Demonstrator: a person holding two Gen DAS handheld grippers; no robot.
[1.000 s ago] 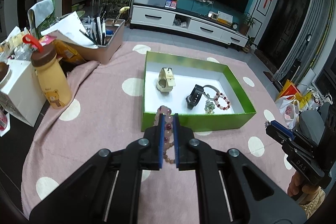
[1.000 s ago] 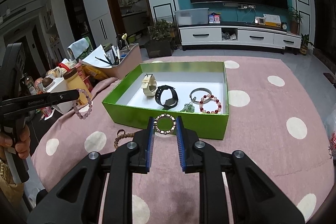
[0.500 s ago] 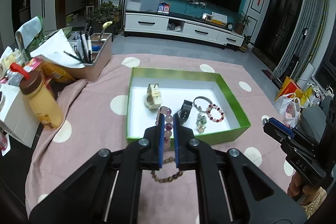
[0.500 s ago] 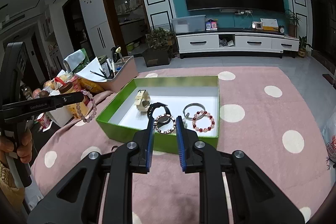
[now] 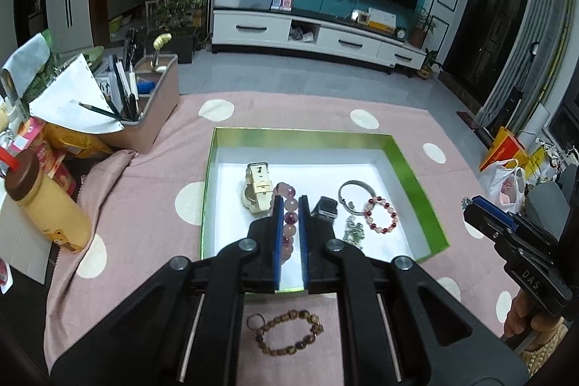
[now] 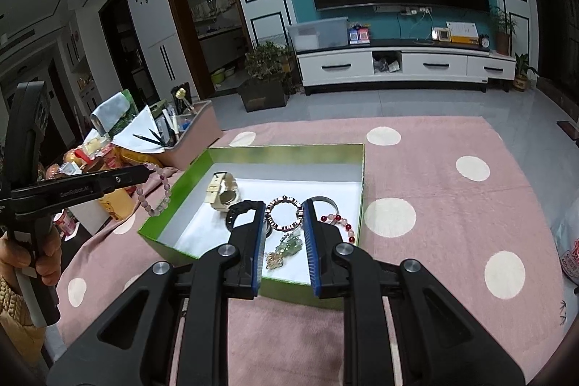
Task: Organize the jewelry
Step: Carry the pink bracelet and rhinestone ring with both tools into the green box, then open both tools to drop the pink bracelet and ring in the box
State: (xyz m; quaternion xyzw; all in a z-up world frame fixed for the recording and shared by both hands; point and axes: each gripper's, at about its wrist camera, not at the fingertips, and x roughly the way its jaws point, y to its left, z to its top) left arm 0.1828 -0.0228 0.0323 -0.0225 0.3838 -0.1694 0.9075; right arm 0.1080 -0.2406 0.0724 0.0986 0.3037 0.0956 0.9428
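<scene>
The green box (image 5: 416, 176) sits open on the pink dotted tabletop (image 5: 144, 205), already holding a cream watch (image 5: 257, 192), a black watch (image 5: 325, 207), a silver bangle (image 5: 353, 196), a red bead bracelet (image 5: 380, 215) and a small green charm (image 5: 353, 230). My left tongs (image 5: 290, 227) are closed on a pink bead bracelet (image 5: 289, 223), which hangs as a loop below the tips over the box's near left part, beside the cream watch. My right tongs (image 6: 282, 234) are clamped on a ring-shaped bracelet (image 6: 284, 213), held flat-on between the pads above the middle of the box floor, over the black watch and green charm. Both pieces lie straight ahead of their tongs with the box floor directly beneath, so I judge the next move to be a short lowering and release. A brown bead bracelet (image 5: 289, 331) lies on the cloth outside the near wall, under my left tongs, nearer that hand.
</scene>
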